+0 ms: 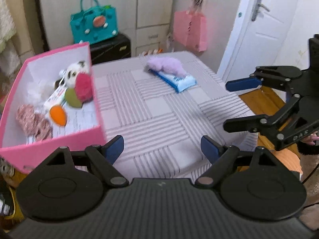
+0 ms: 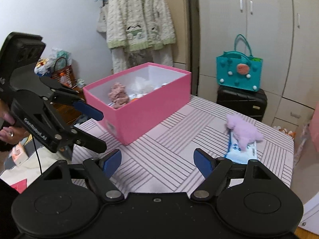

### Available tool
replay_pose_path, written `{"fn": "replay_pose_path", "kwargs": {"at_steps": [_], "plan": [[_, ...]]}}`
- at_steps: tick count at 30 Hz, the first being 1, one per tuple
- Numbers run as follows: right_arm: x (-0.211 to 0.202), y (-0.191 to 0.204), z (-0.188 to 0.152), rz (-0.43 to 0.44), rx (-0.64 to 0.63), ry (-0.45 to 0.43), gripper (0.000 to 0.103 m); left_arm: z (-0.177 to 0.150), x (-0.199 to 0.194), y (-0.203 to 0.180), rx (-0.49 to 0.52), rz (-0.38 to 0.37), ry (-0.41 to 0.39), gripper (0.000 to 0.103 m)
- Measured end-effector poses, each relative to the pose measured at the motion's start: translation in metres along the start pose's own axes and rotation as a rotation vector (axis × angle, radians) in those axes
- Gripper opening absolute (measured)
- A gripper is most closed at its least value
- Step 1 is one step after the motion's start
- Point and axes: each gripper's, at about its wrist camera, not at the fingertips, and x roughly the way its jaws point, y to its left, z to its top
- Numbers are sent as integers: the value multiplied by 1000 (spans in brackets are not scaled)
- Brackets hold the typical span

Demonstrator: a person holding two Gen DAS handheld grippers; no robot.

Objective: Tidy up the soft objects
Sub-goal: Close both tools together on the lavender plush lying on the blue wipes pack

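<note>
A pink box (image 1: 59, 145) (image 2: 147, 109) stands on the striped table (image 1: 159, 115) (image 2: 179, 143) and holds several soft toys: a red pompom (image 1: 83, 86), an orange piece (image 1: 58, 115), a pink knitted piece (image 1: 32, 122) (image 2: 119, 95). A purple plush (image 1: 166, 64) (image 2: 244, 130) lies on a blue tissue pack (image 1: 177, 80) (image 2: 242, 152) at the far side of the table. My left gripper (image 1: 162, 147) (image 2: 97, 127) is open and empty beside the box. My right gripper (image 2: 157, 159) (image 1: 226, 104) is open and empty over the table's edge.
A teal bag (image 1: 93, 23) (image 2: 239, 73) sits on a black suitcase (image 1: 110, 48) (image 2: 242, 103). A pink bag (image 1: 189, 29) hangs on the wardrobe. A white door (image 1: 259, 25) is at the right. A fleece jacket (image 2: 139, 20) hangs behind the box.
</note>
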Motion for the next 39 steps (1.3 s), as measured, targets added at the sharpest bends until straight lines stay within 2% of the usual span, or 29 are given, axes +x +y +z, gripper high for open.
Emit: {"fn": "replay_pose_path", "kwargs": {"at_steps": [5, 14, 20, 22, 24, 26, 29, 31, 34, 37, 39], "plan": [[8, -17, -10, -30, 0, -31, 83, 7, 16, -8, 40, -12, -73, 84], [32, -59, -19, -130, 8, -57, 86, 38, 59, -16, 38, -49, -114, 84], [60, -101, -16, -180, 73, -69, 89, 57, 96, -20, 25, 1, -189, 84], [71, -116, -15, -191, 98, -72, 90, 65, 109, -24, 48, 61, -217, 84], [82, -128, -14, -203, 113, -73, 90, 75, 121, -25, 63, 86, -231, 84], [93, -138, -13, -215, 119, -70, 90, 87, 134, -22, 41, 51, -215, 84], [110, -154, -11, -203, 151, -54, 90, 105, 154, -11, -49, -61, -166, 84], [121, -165, -10, -187, 187, -42, 90, 115, 168, -6, -108, -99, -157, 83], [135, -178, -8, -181, 240, -29, 90, 130, 191, -3, -154, -86, -169, 82], [143, -187, -6, -148, 285, -31, 90, 143, 217, 3, -208, -87, -121, 81], [147, -190, -5, -133, 307, -40, 89, 149, 232, 10, -258, -69, -115, 80]]}}
